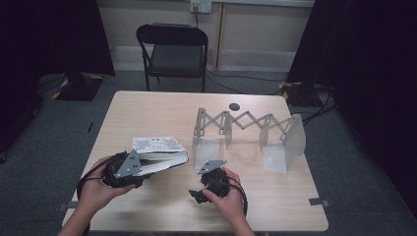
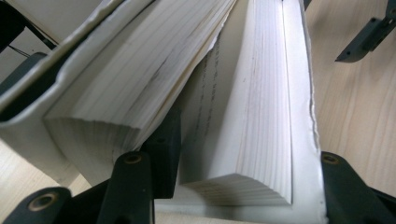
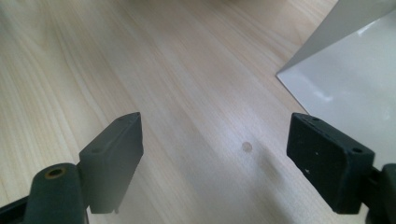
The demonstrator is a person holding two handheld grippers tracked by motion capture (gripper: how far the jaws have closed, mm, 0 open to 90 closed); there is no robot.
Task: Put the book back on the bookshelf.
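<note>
A thick white paperback book lies on the left half of the table, its pages fanned open toward me. My left gripper reaches into it from the left. In the left gripper view one finger sits wedged between the pages and the other lies against the outside of the cover. The left gripper is shut on that wad of pages of the book. My right gripper hovers low over bare wood just in front of the rack. Nothing lies between the open jaws of the right gripper.
An expanding book rack with grey scissor links and white end plates stands at the table's middle right. A small dark round object lies behind it. A black folding chair stands beyond the far edge.
</note>
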